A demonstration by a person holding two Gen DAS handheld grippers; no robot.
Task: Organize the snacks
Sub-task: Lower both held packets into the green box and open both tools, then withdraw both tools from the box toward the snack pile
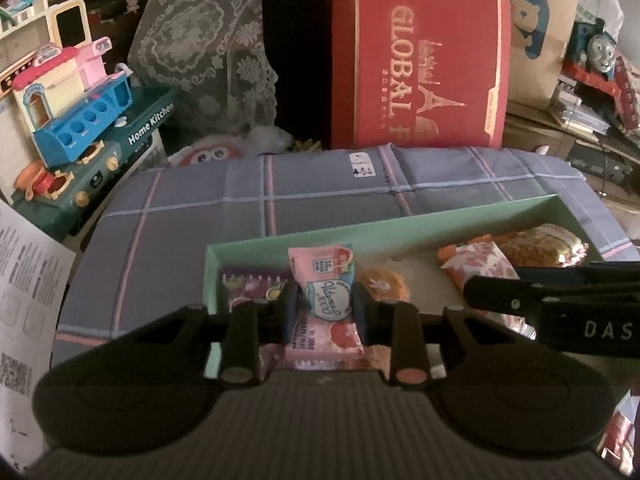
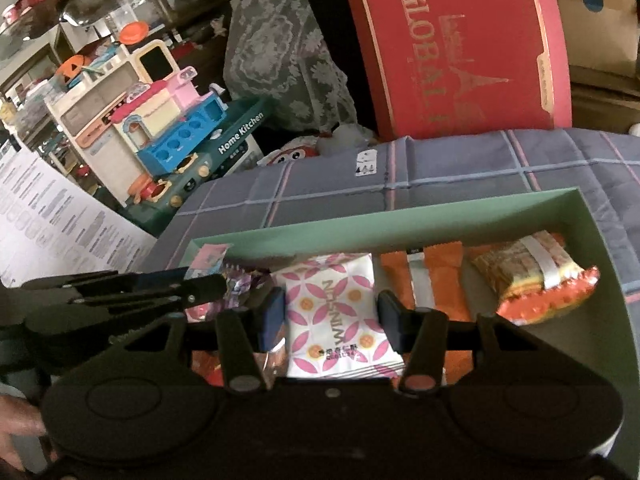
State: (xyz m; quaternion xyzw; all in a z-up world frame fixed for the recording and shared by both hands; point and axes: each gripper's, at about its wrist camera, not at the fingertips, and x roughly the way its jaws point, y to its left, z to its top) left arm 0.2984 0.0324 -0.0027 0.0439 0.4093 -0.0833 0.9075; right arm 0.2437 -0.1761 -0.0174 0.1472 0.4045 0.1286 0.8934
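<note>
A green box (image 1: 360, 232) (image 2: 440, 216) of snacks sits on a plaid cloth. My left gripper (image 1: 326, 304) is shut on a pink grapefruit snack packet (image 1: 326, 280) and holds it over the box's left end. My right gripper (image 2: 332, 316) is shut on a white packet with pink petals (image 2: 336, 312), (image 1: 480, 268) over the box's middle. In the box lie a purple packet (image 1: 248, 286), an orange packet (image 2: 436, 280) and a yellow-orange noodle-like packet (image 2: 540, 280). Each gripper shows at the edge of the other's view.
A red "Global" box (image 1: 420, 60) stands behind the plaid cloth (image 1: 320, 192). A toy kitchen (image 1: 80, 120) sits at the left, with printed paper sheets (image 1: 24, 300) near it. A lace cover (image 1: 208, 40) and a toy train (image 1: 600, 52) are in the background.
</note>
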